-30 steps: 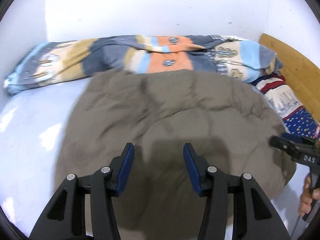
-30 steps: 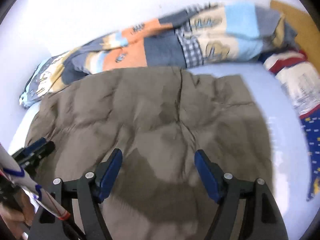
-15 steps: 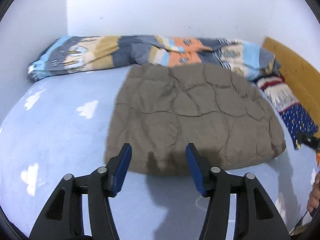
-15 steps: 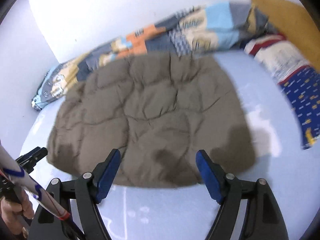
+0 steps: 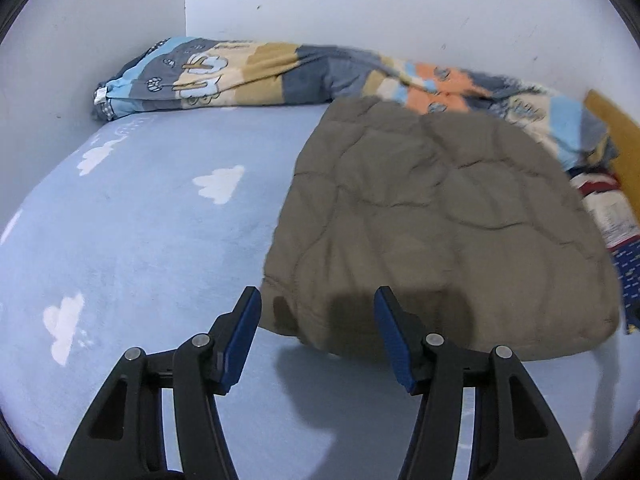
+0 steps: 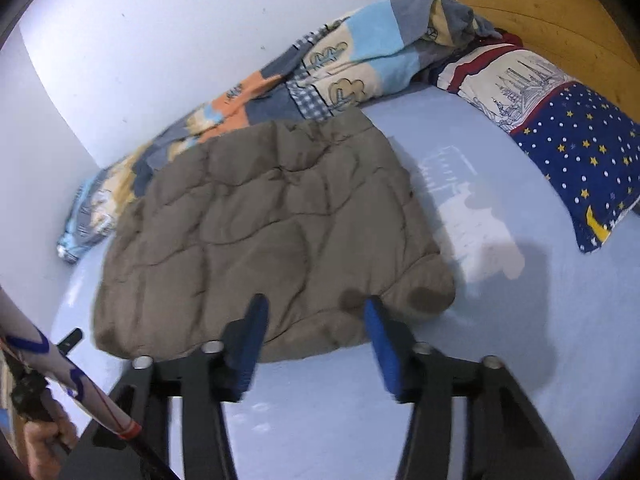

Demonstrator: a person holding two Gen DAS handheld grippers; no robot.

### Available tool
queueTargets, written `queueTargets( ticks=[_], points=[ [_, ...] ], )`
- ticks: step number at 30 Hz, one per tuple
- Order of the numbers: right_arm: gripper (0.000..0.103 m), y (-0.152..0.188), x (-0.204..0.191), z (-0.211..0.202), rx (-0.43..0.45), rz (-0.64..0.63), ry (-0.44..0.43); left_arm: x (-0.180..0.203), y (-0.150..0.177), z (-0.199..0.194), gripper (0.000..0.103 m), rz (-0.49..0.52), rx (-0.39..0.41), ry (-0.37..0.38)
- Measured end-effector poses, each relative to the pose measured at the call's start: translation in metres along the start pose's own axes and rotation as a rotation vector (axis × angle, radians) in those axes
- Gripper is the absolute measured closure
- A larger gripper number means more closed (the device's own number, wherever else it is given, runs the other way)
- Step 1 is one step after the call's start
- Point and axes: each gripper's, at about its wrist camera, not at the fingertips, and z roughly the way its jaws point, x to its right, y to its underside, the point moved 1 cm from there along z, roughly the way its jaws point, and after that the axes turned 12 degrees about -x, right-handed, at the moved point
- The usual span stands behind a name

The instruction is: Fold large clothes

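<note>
A folded brown quilted garment [image 5: 436, 224] lies flat on the light blue bed sheet [image 5: 140, 224]; it also shows in the right wrist view [image 6: 260, 236]. My left gripper [image 5: 318, 312] is open and empty, held just short of the garment's near left corner. My right gripper [image 6: 316, 320] is open and empty, held over the garment's near edge. The left gripper's tip [image 6: 70, 340] shows at the lower left of the right wrist view.
A striped patchwork blanket [image 5: 248, 74] lies bunched along the white wall behind the garment. A pillow with stars [image 6: 576, 152] lies at the right by the wooden headboard [image 6: 540, 12]. The sheet [image 6: 500, 320] stretches right of the garment.
Both grippers have pulled back and up from the garment, staying open. The garment now lies folded on the sheet, seen from farther away.
</note>
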Motion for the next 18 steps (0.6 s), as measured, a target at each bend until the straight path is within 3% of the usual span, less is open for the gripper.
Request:
queueTargets(
  ticks=[4, 9, 18],
  points=[
    [0.053, -0.006, 0.009, 0.025, -0.057, 0.035, -0.022, 0.0, -0.001, 0.015, 0.045, -0.015, -0.048, -0.018],
    [0.052, -0.007, 0.002, 0.049, -0.104, 0.009, 0.055, 0.004, -0.002, 0.018, 0.045, -0.018, -0.06, -0.017],
    [0.039, -0.004, -0.011, 0.063, -0.118, -0.06, 0.128, 0.007, -0.003, 0.02, 0.045, -0.007, -0.071, -0.031]
  ],
)
